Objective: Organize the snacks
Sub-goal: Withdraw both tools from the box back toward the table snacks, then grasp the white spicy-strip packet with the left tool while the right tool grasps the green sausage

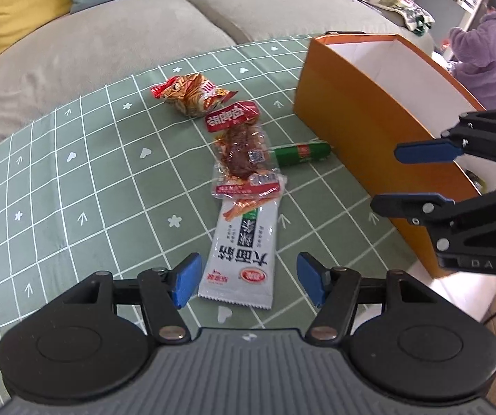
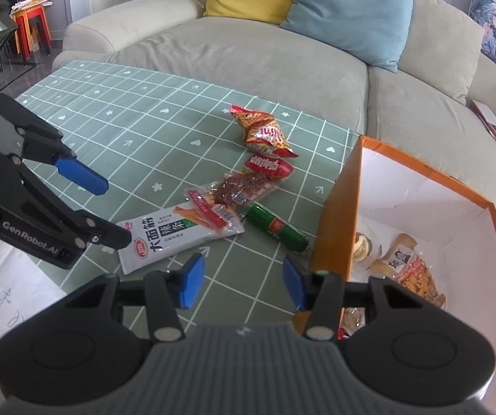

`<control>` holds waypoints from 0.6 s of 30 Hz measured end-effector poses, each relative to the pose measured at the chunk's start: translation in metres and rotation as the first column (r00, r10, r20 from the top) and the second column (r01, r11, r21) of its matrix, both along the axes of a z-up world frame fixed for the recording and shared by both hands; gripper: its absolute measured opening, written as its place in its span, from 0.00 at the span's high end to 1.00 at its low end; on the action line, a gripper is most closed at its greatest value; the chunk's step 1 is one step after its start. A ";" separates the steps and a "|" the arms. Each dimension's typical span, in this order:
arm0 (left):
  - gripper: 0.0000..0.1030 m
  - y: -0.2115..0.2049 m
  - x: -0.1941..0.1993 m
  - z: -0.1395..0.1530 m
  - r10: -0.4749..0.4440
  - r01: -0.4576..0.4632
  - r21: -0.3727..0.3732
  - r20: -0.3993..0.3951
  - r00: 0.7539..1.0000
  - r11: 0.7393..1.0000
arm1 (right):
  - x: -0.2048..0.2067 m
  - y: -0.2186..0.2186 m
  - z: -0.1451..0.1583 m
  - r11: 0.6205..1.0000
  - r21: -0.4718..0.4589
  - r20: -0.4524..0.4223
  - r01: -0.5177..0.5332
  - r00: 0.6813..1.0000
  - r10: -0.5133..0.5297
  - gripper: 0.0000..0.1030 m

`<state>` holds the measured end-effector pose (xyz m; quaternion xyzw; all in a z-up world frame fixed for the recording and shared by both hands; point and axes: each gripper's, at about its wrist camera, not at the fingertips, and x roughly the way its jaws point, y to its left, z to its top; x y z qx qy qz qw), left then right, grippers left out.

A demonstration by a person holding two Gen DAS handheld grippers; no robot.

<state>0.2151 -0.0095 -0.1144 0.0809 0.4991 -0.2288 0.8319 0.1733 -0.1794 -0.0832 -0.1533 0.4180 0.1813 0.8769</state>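
The snacks lie in a row mid-desk: a white packet nearest the near edge, then a meat pack, a green sausage and a crinkled red bag. The orange box stands at the right edge; the left half lies bare. The left fingers hang released around the white packet's end. The right fingers are parted, gripping nothing.

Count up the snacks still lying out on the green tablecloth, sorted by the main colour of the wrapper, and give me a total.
Red and orange crinkled bag: 1
Clear packets with red ends: 2, one lying over the other
White packet: 1
Green sausage stick: 1
Total: 5 outside the orange box
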 end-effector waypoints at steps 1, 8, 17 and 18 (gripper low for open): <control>0.28 0.000 0.002 -0.002 0.008 -0.008 0.000 0.000 1.000 1.000 | 0.003 0.000 -0.001 1.000 -0.001 -0.007 0.001 1.000 -0.001 0.53; 0.28 -0.007 0.018 -0.017 -0.001 0.001 0.009 -0.020 1.000 1.000 | 0.023 0.005 -0.014 0.999 -0.030 -0.052 -0.022 0.998 0.021 0.53; 0.20 -0.009 0.029 -0.043 0.005 -0.006 -0.024 -0.056 0.998 1.000 | 0.035 0.004 -0.021 0.996 -0.051 -0.059 -0.069 0.996 0.066 0.52; 0.20 -0.010 0.029 -0.046 0.002 -0.004 -0.023 -0.061 0.998 1.000 | 0.035 0.004 -0.021 0.996 -0.055 -0.056 -0.074 0.996 0.071 0.52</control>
